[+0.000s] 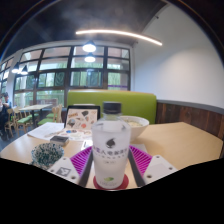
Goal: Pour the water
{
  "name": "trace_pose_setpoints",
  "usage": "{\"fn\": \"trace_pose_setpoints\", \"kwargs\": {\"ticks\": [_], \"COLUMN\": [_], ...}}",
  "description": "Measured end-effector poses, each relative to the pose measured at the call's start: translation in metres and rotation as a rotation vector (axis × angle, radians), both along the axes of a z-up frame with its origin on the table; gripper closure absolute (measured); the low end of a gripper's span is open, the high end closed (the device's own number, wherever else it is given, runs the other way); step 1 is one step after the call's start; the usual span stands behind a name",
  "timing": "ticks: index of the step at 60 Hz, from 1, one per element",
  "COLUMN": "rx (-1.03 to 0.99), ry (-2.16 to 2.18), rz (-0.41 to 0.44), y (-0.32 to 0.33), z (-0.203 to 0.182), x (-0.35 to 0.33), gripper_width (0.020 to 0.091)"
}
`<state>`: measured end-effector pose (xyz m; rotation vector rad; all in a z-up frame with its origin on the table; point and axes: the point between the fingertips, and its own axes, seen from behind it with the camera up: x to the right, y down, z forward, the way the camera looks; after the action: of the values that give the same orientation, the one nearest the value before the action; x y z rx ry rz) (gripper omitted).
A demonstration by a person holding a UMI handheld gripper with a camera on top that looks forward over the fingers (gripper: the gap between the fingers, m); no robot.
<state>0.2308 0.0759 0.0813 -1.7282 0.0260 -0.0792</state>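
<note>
A clear plastic water bottle (111, 150) with a white label and a pale cap stands upright between my fingers. My gripper (111, 160) is shut on it: the purple pads (82, 160) lie against both of its sides with no gap showing. The bottle's base sits over a red round coaster (111, 185) on the wooden table (185, 145). A pale bowl (133, 123) stands just beyond the bottle, a little to the right. Whether the bottle rests on the coaster or hangs just above it, I cannot tell.
A dark patterned cup (47, 154) stands left of the fingers. Printed papers and a picture card (78, 120) lie further back on the left. A green bench back (112, 102) runs behind the table. A person (5, 108) sits far off at the left by the windows.
</note>
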Motion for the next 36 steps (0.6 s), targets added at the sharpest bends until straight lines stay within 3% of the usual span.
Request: {"fn": "trace_pose_setpoints", "kwargs": {"ticks": [3, 5, 12, 36], "rx": [-0.030, -0.021, -0.005, 0.071], "ry": [0.026, 0.059, 0.111, 0.044], "rz": [0.022, 0.033, 0.045, 0.067], "y": [-0.003, 0.024, 0.001, -0.183], "z": [-0.007, -0.008, 0.008, 0.067], "x": [-0.005, -0.004, -0.015, -0.061], "gripper_width": [0.0240, 0.0250, 0.0275, 0.0274]}}
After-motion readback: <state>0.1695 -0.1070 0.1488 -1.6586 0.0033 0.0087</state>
